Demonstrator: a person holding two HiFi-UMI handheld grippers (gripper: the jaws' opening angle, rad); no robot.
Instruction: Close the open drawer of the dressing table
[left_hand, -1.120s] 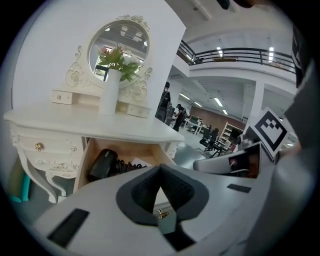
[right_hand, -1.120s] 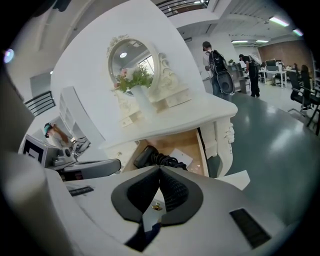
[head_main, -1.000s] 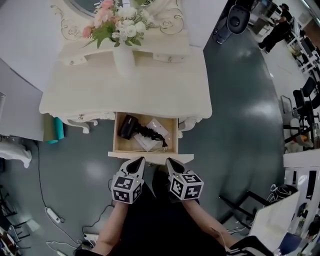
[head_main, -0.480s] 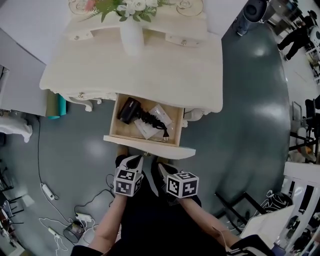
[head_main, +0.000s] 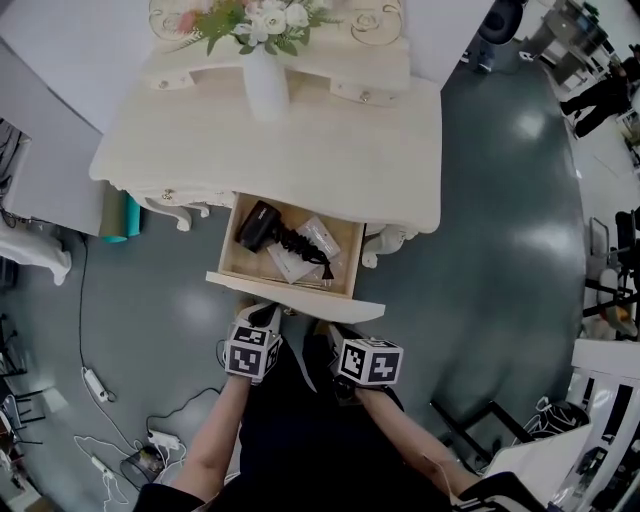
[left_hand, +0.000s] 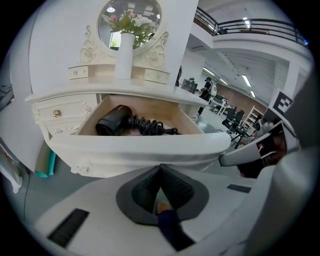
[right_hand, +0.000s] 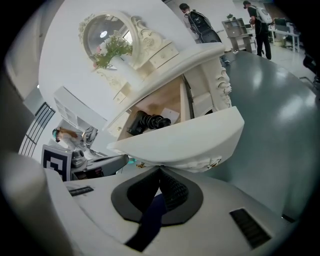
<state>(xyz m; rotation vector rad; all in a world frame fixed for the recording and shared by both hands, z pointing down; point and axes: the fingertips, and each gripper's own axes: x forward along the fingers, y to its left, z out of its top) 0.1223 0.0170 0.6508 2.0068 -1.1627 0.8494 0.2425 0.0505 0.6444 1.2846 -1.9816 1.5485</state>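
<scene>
In front of the dressing table (head_main: 330, 150), the drawer (head_main: 295, 297) stands pulled well out from under the pale worktop, its curved white front panel facing the person. And there are both grippers, parked side by side right at that panel! The left gripper (head_main: 260, 317) points at the front's left half and the right gripper (head_main: 336, 331) at its right half. Each gripper's own view shows its dark ribbed jaws pressed together with nothing between them: the left gripper (left_hand: 160, 167) has the panel looming just above its tips, and the right gripper (right_hand: 160, 170) sits tucked under the panel's lower edge. It's very close, but whether either actually touches the wood I cannot tell. Inside the drawer lies a black hair dryer (head_main: 260, 226) with its coiled cord (head_main: 298, 246) trailing rightward, over some flat clear packets (head_main: 320, 236). The drawer's wooden side walls run straight back into the opening below the worktop edge. The grey floor (head_main: 480, 230) is open to the right, while to the left a teal roll (head_main: 126, 215) stands by the table leg and cables (head_main: 100, 385) trail across the floor. Up on the worktop, well back, a white vase of flowers (head_main: 266, 85) stands upright. The person's forearms reach forward from the bottom of the head view, angled slightly inward, with the marker cubes facing up.
</scene>
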